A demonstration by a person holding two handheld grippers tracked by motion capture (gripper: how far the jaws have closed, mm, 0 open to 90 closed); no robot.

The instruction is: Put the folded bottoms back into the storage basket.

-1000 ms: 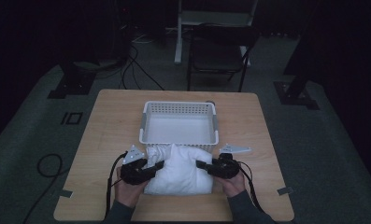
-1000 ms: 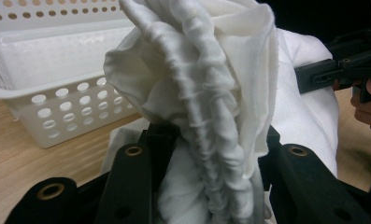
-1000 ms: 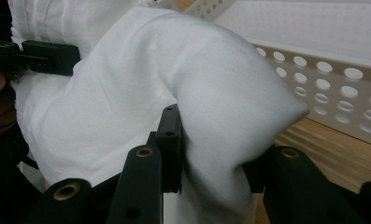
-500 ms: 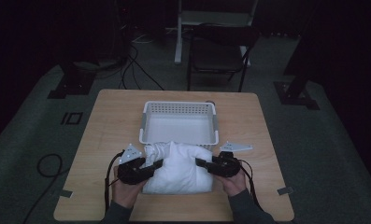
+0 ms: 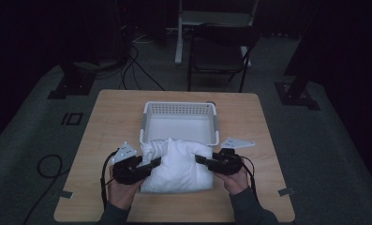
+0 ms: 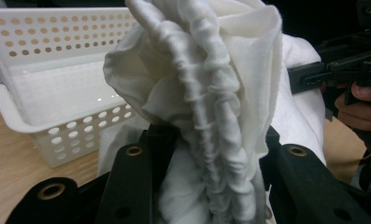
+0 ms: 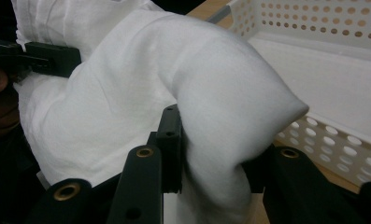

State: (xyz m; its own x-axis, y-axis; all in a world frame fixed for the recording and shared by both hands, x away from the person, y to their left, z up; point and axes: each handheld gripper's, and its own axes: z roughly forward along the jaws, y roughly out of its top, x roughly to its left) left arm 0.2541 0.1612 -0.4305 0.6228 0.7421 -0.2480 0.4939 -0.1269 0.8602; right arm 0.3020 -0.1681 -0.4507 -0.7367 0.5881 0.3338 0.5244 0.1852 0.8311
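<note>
A dark room surrounds a light wooden table [image 5: 104, 140], with a black chair [image 5: 221, 51] beyond its far edge, cables on the grey floor and tape marks near the table's corners. On the table stands a white perforated basket [image 5: 180, 108], empty, and just in front of it, on the person's side, lies a folded white garment [image 5: 179, 161] whose far edge touches or overlaps the basket's near rim. The left gripper [image 5: 153, 163] pinches the garment's left side; in the left gripper view its jaws are pressed onto a gathered, elastic-looking hem [image 6: 206, 116]. The right gripper [image 5: 200, 160] pinches the right side, its jaws closed on a thick fold of smooth cloth [image 7: 220, 121].

The work looks like lifting the bundle into the basket. The likely trouble is the fold coming apart: each grip holds only a bunch at the edge, so the middle may sag and spill open. The cloth could also catch on the basket's near rim and push the light basket away across the smooth tabletop.
</note>
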